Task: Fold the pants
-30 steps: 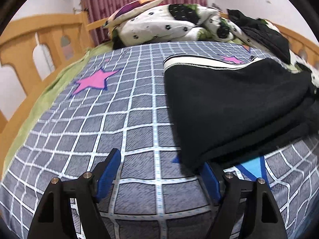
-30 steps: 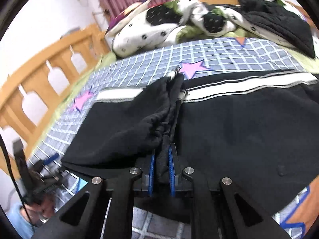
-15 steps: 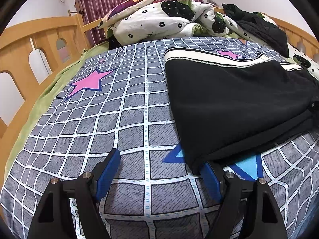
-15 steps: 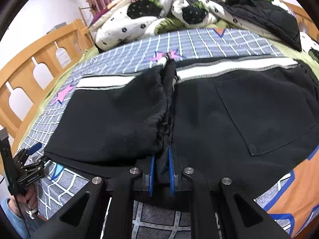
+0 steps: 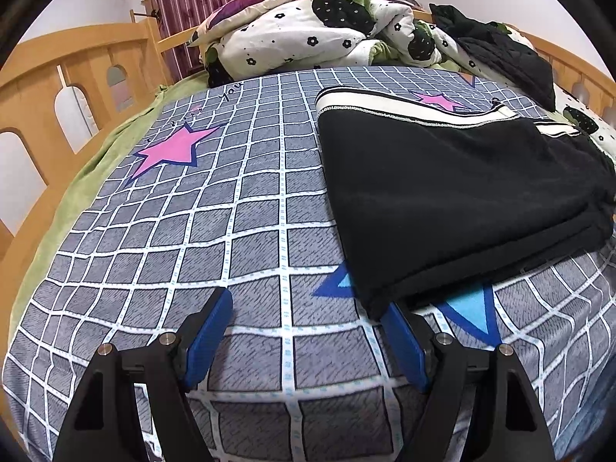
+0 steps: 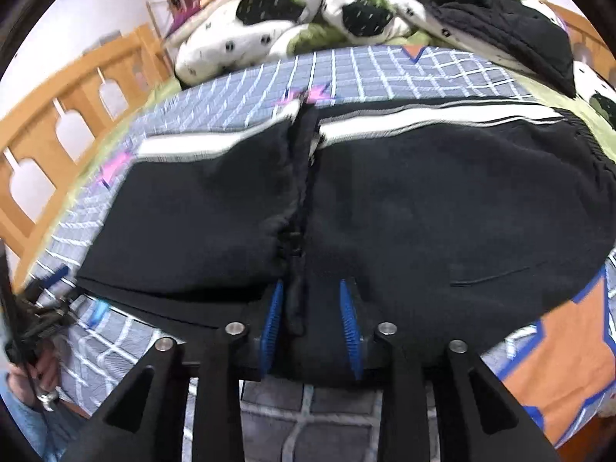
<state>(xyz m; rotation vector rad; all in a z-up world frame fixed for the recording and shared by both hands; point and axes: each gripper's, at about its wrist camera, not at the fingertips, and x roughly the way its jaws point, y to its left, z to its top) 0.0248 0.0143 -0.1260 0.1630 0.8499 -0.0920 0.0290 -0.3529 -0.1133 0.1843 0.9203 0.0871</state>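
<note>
The black pants (image 5: 454, 200) with a white side stripe lie folded on the checked bed sheet (image 5: 215, 223), on the right in the left wrist view. My left gripper (image 5: 306, 304) stands open just above the sheet, and its right pad sits at the near corner of the pants, with nothing between the pads. In the right wrist view the pants (image 6: 423, 211) fill the middle. My right gripper (image 6: 311, 287) is at their near edge and its jaws are opening. A bunched ridge of black cloth lies loose between the pads. The left gripper (image 6: 34, 319) also shows at lower left, held by a hand.
A rumpled flowered quilt (image 5: 315, 34) and a pillow (image 5: 250, 4) are piled at the head of the bed. A dark garment (image 5: 504, 54) lies at the far right. Wooden rails (image 5: 77, 77) run along the left side. Bare sheet stretches left of the pants.
The right gripper's jaws have parted from the cloth fold that they pinched. The folded pants have settled flatter on the sheet. The left gripper has kept its place, still open.
</note>
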